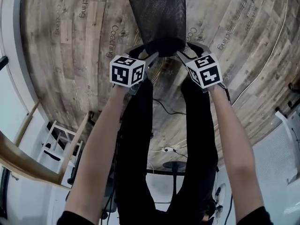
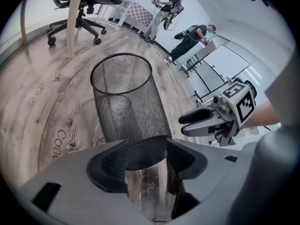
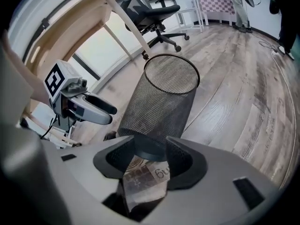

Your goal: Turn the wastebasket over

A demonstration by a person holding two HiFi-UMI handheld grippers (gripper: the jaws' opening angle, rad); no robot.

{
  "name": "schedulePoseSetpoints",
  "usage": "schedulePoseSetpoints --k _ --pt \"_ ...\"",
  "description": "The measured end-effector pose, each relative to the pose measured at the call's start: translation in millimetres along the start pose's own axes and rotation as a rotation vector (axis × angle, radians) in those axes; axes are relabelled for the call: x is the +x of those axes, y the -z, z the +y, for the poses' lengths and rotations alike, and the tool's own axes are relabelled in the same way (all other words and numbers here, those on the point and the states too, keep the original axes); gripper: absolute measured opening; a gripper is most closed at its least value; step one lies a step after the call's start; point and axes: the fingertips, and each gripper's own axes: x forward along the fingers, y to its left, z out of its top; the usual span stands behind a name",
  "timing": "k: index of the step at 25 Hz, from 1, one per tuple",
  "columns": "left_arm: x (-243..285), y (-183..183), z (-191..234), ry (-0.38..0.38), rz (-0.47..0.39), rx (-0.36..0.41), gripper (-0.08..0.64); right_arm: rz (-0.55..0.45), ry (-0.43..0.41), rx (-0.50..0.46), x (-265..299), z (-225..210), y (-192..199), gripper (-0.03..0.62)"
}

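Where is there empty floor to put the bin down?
Bare wood floor lies left of the bin, toward the wall, and right of it, up to the thin white cable. Nearer the person's legs it is crowded: cords, a wooden table leg, a white rack.

Bare wooden floor (image 1: 61, 55) is lying open all around the wastebasket (image 1: 159, 18). Left tool (image 1: 146, 55) and right tool (image 1: 187, 51) are crowding its base from either side. Office chair (image 2: 82, 3) and table leg (image 2: 72, 20) are standing well apart, seemingly clear.
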Motion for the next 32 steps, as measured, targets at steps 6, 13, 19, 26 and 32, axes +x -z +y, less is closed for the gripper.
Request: schedulePoseSetpoints --k 6,13,19,26,32 --pt "2 -15 6 -0.012 -0.025 -0.014 0.262 -0.003 0.000 -0.006 2 -2 -7 0.221" --pt "7 -14 -2 -0.028 -0.011 -0.051 0.277 -0.013 0.006 -0.043 -7 -10 -25 0.221" --pt "11 -27 -3 -0.169 -0.096 -0.102 0.338 -0.036 0.020 -0.114 -23 -26 -63 0.221" --pt "25 -43 -5 -0.284 -0.121 -0.062 0.390 -0.067 0.021 -0.206 -33 -41 -109 0.233" --pt "40 -36 -4 -0.320 -0.084 -0.104 0.394 -0.066 0.013 -0.316 -27 -46 -138 0.271"
